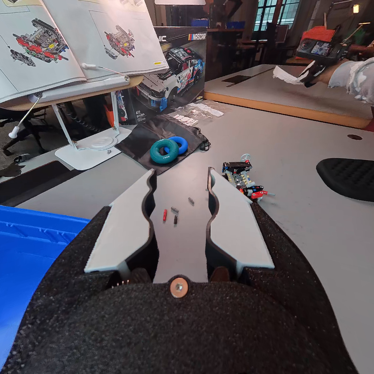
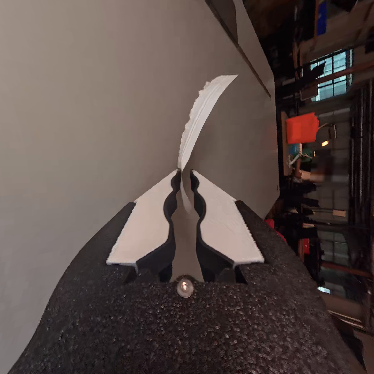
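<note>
Torn white paper strip (image 2: pixel 194 125) | right hand-held gripper (image 2: pixel 185 170) apparently pinching it | left hand-held gripper (image 1: pixel 182 172) wide, empty

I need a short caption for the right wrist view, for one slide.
Right gripper, jaws nearly closed, pinching a torn white paper strip above a grey table.

left hand-held gripper (image 1: pixel 182 172): jaws wide | right hand-held gripper (image 2: pixel 185 170): rolled sideways, apparently slightly parted

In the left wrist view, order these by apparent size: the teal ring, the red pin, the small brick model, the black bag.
1. black bag
2. small brick model
3. teal ring, slightly smaller than the model; farther off, so unsure
4. red pin
</note>
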`<state>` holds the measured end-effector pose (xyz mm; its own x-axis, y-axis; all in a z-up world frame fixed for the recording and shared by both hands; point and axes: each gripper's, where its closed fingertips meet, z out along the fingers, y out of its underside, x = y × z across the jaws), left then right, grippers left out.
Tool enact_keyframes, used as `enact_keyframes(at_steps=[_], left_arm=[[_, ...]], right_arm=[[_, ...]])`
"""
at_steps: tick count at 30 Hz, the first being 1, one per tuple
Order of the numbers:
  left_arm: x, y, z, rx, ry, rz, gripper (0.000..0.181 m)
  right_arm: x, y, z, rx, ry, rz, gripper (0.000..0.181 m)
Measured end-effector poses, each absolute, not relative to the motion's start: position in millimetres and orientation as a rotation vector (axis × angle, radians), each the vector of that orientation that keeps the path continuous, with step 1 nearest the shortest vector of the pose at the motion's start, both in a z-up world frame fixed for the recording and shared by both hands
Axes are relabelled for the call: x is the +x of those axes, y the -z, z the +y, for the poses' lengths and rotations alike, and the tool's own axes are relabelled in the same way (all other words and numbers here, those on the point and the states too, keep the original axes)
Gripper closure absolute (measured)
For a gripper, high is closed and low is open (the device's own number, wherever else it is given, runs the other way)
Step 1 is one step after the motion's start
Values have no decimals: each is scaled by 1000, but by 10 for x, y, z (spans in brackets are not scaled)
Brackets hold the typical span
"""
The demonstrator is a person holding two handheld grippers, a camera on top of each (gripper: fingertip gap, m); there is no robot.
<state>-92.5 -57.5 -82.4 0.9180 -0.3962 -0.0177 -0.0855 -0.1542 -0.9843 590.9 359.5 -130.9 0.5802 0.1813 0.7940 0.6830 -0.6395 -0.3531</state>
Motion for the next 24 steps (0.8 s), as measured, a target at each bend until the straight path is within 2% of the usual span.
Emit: enact_keyframes(at_steps=[1,2,5,8,11,14,19,22,24], left_arm=[[-911,839,-565,-1721,285,369,131],[-901,855,-554,-1726,287,370,131],[-869,914,-513,-1740,297,376,130],[-819,994,-466,-1759,321,383,130],[-785,1101,-427,-1778,318,390,131],[-834,1230,-376,-1815,273,344,131],[-877,1377,-326,-1865,214,284,131],[-823,1433,-326,-1874,203,313,131],[-794,1461,-329,-1881,199,336,132]], right_arm=[[5999,1367,3604,-2161,1016,-689,159],[5993,1345,3631,-2132,1047,-694,148],[5242,1053,3730,-1902,906,-767,143],[3641,1021,3435,-1761,352,-968,142],[2026,1174,2682,-1763,-288,-1128,141],[865,1304,2083,-1813,-719,-1185,142],[-190,1675,1936,-1901,-690,-1310,138],[-383,1974,1985,-2030,-548,-1390,136],[-459,1998,2003,-2045,-551,-1385,146]])
